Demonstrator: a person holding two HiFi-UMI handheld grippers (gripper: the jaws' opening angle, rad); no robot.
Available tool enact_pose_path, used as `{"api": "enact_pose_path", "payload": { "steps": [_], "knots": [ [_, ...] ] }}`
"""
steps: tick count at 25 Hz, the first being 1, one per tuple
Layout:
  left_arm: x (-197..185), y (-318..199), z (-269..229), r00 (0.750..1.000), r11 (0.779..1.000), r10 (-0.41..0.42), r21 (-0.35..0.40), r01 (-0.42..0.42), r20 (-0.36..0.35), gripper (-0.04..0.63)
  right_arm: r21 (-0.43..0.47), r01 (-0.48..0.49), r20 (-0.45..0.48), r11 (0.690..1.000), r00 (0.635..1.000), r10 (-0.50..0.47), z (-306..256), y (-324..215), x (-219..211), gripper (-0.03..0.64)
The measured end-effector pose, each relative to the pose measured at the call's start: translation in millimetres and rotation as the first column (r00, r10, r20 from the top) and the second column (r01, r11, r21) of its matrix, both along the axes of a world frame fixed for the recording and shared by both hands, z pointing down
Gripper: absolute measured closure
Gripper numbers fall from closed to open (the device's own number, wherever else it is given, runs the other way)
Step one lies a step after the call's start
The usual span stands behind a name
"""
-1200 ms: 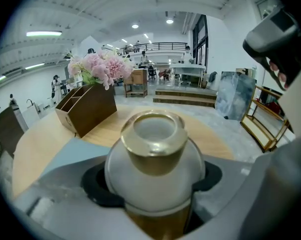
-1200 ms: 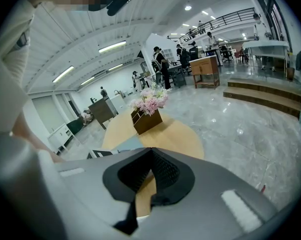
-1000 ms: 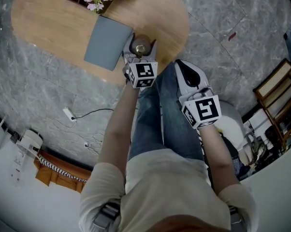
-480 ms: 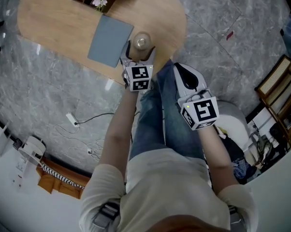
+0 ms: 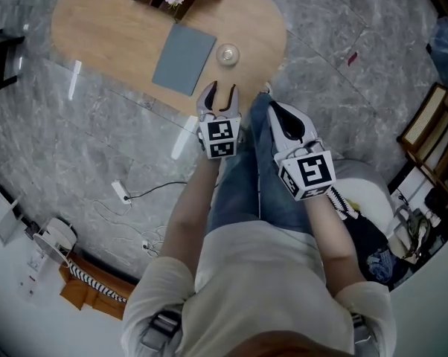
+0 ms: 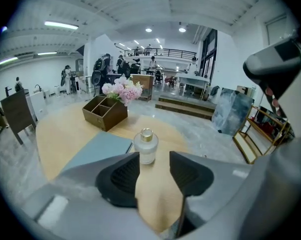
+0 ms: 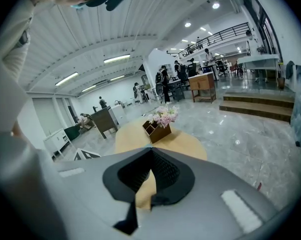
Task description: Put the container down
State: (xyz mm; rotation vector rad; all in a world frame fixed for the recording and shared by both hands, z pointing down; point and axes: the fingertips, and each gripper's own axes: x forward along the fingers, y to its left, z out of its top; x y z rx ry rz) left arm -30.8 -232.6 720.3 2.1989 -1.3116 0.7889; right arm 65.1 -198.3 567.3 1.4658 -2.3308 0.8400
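1. My left gripper holds nothing. Its jaws stand partly apart with only bare wood showing between the pads, and they have just been closing again from their widest, with no thing between them
2. My right gripper is closed, its tips meeting on nothing. It hangs over my legs, apart from the bench, and takes no part in this step
3. A second ago the left gripper's jaws were round the container at the near edge of the bench. Half a second ago they stood opened on either side of it. Now the gripper has drawn back towards me and upward, and the container stands ahead of the jaws, clear of both pads
4. In the left gripper view the container is upright on the bench, gold cap on top, untouched by anything
5. It stands just beside the right edge of the grey mat, on the bare wood rather than on the mat as far as I can tell
6. Farther off, at the far side of the bench, sits the wooden box with the pink flowers, well apart from the container
7. I judge the putting-down done: the container stands by itself and my grip is off it. What remains is only to keep the left gripper away so that it does not knock the container over
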Motion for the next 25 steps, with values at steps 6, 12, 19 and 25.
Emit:
{"api": "enact_pose_path", "payload": {
  "steps": [6,12,19,25],
  "knots": [
    [-7,27,-49,0.999,1.0,-0.021,0.022,0.022,-0.031,0.497,0.036,-0.017,-0.013,0.999,1.0,0.018,-30,30,-5,0.618],
    [-17,52,-98,0.998,0.999,-0.025,0.044,0.027,-0.051,0.595,0.056,-0.028,-0.039,0.998,0.999,0.03,-55,58,-10,0.618],
    [-24,77,-166,0.988,0.998,-0.031,0.054,0.039,-0.15,0.595,0.094,-0.034,-0.06,0.995,0.997,0.04,-89,86,-19,0.618],
    [-29,103,-217,0.977,0.998,0.004,0.065,0.011,-0.211,0.595,0.131,-0.016,-0.065,0.991,0.998,0.024,-117,108,-33,0.618]
  ]
}}
